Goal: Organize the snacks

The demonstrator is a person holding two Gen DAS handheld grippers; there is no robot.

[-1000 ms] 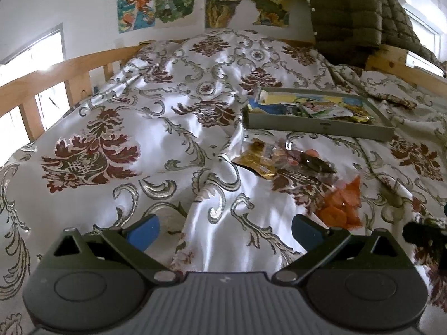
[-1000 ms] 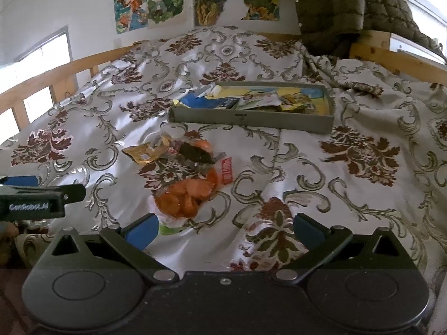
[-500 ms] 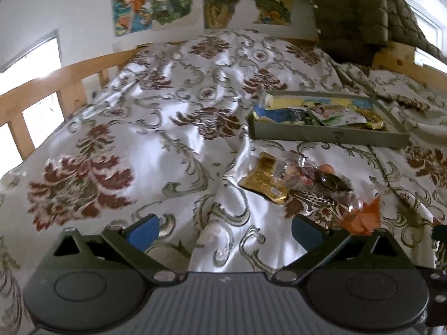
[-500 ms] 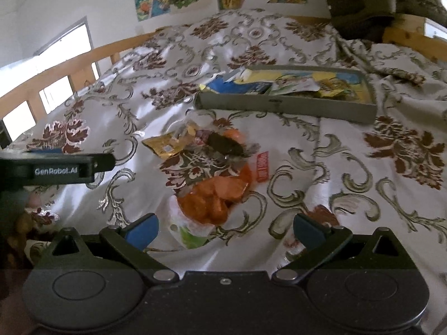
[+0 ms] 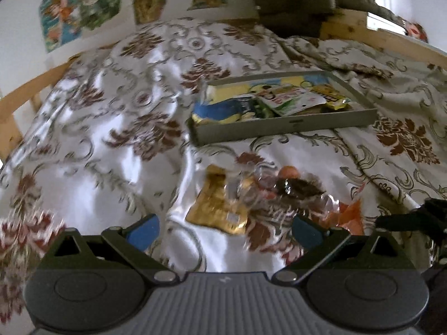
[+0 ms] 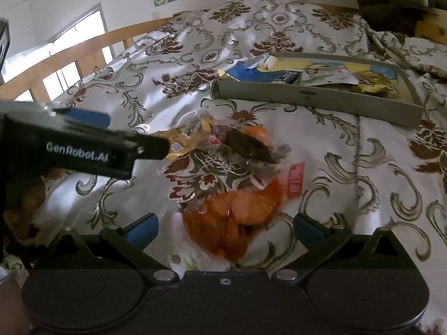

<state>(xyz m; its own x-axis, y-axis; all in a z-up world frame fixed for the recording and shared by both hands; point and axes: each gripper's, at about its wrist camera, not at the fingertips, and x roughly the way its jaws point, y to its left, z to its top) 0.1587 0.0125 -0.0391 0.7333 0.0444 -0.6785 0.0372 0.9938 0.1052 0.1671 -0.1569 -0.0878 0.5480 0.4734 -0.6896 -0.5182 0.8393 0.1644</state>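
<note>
My left tongs [image 5: 223, 230] are spread wide w/ nothing between them, hovering low over the bedspread [image 5: 111, 139] just short of the gold packet [image 5: 220, 203]. My right tongs [image 6: 223, 230] are also spread wide & empty, w/ the orange snack bag [image 6: 237, 217] lying between the tips, not yet pinched.

Progress, judging by how things lie: partly done. The grey tray [image 6: 307, 96] sits on the bed beyond the loose pile and already holds several packs: a blue one [image 5: 223, 111] at its near-left end, a white-green pouch [image 5: 290, 99] mid-tray, a yellow pack [image 5: 332, 99] toward its right end. Approx 3-4 items in; can't count exactly, they overlap.

Still left outside the tray, all on the bedspread on its near side: gold packet, a dark wrapper [image 6: 248, 145] w/ clear wrappers around it (blurred, can't tell how many), a small red sachet [image 6: 296, 178] and the orange snack bag nearest me. So prob 4-5 pieces to go.

I'd say the step in hand is grabbing the orange bag w/ the right, gold packet likely next for the left. Both views are motion-blurred, so fine detail is iffy
</note>
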